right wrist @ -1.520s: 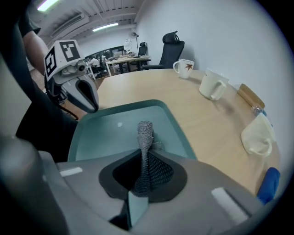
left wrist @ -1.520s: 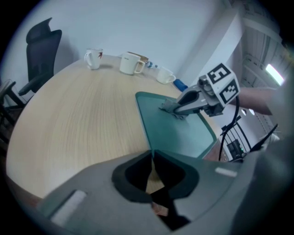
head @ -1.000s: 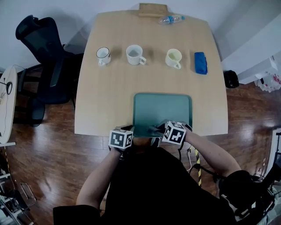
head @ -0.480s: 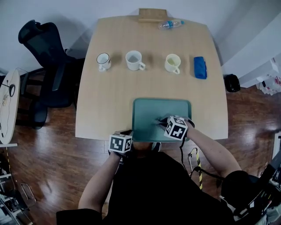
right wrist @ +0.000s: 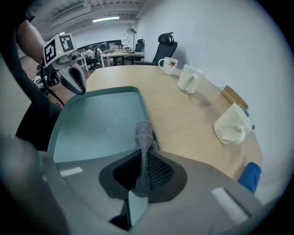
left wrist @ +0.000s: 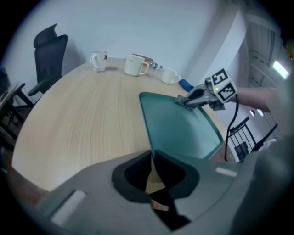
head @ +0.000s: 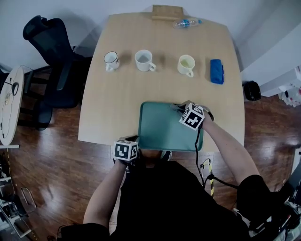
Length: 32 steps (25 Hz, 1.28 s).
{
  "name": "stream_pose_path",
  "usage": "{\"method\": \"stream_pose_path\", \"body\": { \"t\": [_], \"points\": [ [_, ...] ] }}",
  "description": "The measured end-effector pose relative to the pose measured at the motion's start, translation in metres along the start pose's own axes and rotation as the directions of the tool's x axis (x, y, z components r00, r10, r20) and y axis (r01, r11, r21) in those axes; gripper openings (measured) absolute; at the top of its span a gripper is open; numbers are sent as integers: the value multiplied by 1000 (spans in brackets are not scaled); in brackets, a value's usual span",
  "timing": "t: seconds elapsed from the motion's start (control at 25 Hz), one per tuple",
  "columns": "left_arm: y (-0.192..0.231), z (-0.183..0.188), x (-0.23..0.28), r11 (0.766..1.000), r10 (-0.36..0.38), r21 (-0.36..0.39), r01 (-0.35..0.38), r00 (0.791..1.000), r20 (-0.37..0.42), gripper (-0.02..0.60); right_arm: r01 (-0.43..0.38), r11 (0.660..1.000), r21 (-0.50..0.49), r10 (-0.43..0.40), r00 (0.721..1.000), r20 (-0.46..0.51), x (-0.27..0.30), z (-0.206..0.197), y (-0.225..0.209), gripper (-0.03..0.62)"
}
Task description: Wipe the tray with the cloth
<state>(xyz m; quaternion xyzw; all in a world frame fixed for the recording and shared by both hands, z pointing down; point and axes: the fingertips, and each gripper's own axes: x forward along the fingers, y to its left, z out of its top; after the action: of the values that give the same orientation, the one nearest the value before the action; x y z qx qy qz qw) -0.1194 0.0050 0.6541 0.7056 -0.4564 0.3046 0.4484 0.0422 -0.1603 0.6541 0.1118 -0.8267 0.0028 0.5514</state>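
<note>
Reaching forward from the near edge of a pale wooden bench [head: 117, 99], a person in a dark top works with a two-jaw tool in each hand over a teal tray [head: 162, 127] that lies at the bench's near edge. The right forearm is stretched out along the tray's right side, and the right tool [head: 180, 107] tilts down at the tray's far right corner. Its jaws are closed narrowly on a grey mesh cloth [right wrist: 144, 135]; the cloth's free end sticks out past the jaw tips and meets the tray just beside its right rim. The left arm is bent and kept close to the body, with the left tool [left wrist: 152, 153] angled down at the tray's near left corner. That tool's jaws are drawn almost together and appear to pinch the tray's rim at that corner. Farther back on the bench, well apart from the tray, three mugs stand in a row: a small white mug [head: 111, 59], a larger white mug [head: 144, 60] and a cream mug [head: 186, 63]. A blue object [head: 216, 71] lies to their right. A plastic bottle [head: 186, 22] lies on its side at the far edge beside a wooden block [head: 165, 12]. A black office chair [head: 51, 52] stands on the dark wood floor [head: 56, 169] to the left.
</note>
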Motion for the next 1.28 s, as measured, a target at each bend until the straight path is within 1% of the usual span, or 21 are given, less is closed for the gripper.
{"method": "stream_pose_path", "body": {
  "t": [0.12, 0.2, 0.28, 0.4, 0.52, 0.6, 0.72, 0.8, 0.84, 0.92, 1.04, 1.16, 1.28],
  "points": [
    [0, -7, 7, 999, 25, -24, -26, 999, -20, 34, -71, 997, 2, 71, 997, 21, -5, -2, 27, 28],
    [2, -7, 6, 998, 67, -1, -67, 998, -14, 32, -121, 993, -16, 121, 992, 30, -10, -3, 51, 28],
    [3, -6, 4, 996, 88, 9, -88, 996, 2, 34, -168, 984, -50, 170, 985, 36, -15, -7, 78, 28],
    [1, -6, 6, 998, 62, -18, -62, 998, 10, 34, -254, 963, -93, 258, 965, 36, -25, -14, 121, 28],
    [2, -6, 6, 998, 56, -26, -56, 998, 5, 32, -341, 930, -140, 347, 937, 25, -33, -22, 166, 28],
    [2, -6, 7, 998, 65, -28, -64, 998, 7, 32, -374, 911, -175, 382, 924, 17, -37, -26, 187, 28],
    [3, -5, 7, 996, 80, -27, -80, 997, 11, 29, -384, 903, -193, 395, 919, 19, -39, -28, 197, 28],
    [3, -5, 7, 996, 86, -30, -85, 996, 11, 29, -379, 907, -182, 391, 920, 33, -39, -26, 191, 28],
    [2, -6, 7, 996, 88, -30, -88, 996, 10, 29, -364, 915, -174, 377, 925, 44, -40, -25, 184, 28],
    [1, -6, 7, 995, 92, -28, -92, 996, 9, 29, -319, 936, -149, 331, 941, 69, -39, -24, 163, 28],
    [2, -5, 7, 994, 104, -32, -103, 995, 14, 29, -232, 969, -82, 240, 966, 98, -38, -21, 113, 28],
    [2, -5, 7, 993, 114, -37, -113, 993, 12, 29, -153, 988, -23, 154, 985, 77, -31, -23, 58, 28],
    [2, -4, 8, 993, 109, -35, -109, 994, 7, 29, -83, 996, -12, 83, 996, 26, -20, -27, 13, 28]
  ]
}}
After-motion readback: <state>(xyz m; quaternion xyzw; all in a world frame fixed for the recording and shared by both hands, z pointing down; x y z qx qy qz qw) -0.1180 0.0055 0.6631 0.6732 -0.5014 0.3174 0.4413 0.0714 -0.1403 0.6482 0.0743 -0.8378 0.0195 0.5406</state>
